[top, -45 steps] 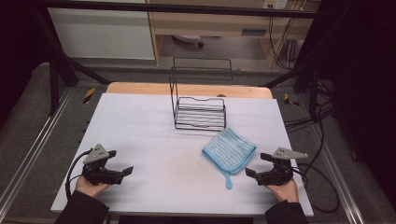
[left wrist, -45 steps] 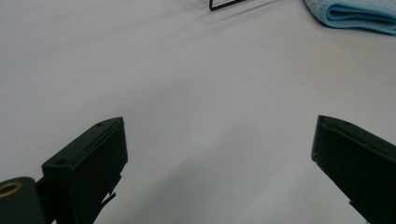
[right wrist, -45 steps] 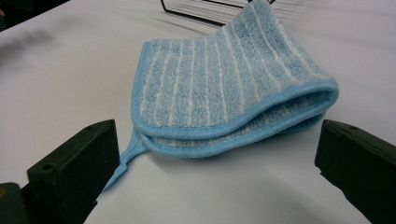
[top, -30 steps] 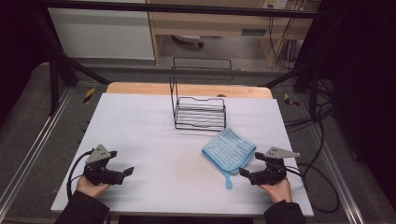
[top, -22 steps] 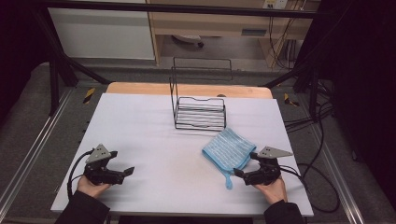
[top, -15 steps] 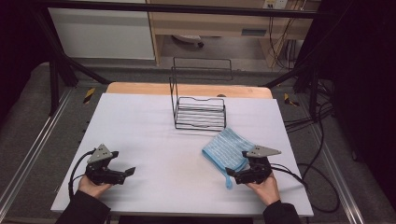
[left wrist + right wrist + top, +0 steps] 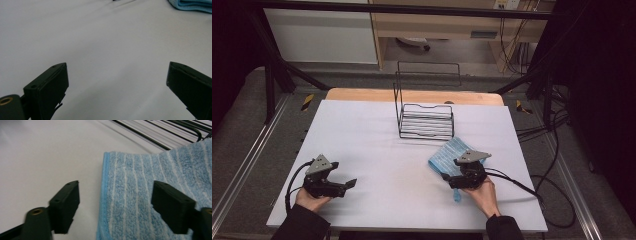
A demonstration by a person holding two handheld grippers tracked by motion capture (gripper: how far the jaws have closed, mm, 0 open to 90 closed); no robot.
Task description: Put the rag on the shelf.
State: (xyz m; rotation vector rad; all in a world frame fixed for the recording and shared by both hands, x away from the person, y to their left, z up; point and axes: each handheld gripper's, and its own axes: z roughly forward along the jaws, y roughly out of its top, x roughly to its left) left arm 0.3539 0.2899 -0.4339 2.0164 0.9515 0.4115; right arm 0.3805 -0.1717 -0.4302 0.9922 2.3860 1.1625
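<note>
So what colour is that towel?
The towel is light blue with thin white stripes, clearest in the right gripper view.

A light blue striped terry cloth (image 7: 454, 152) lay folded flat on the white table cover, just in front of the black wire rack. Its bound edge (image 7: 103, 192) ran straight, with pale stripes along the pile

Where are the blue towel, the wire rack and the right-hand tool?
blue towel (image 7: 140, 195): right gripper view, striped middle.
wire rack (image 7: 426, 128): high view, barred floor.
right gripper (image 7: 447, 176): high view, between its jaws.
</note>
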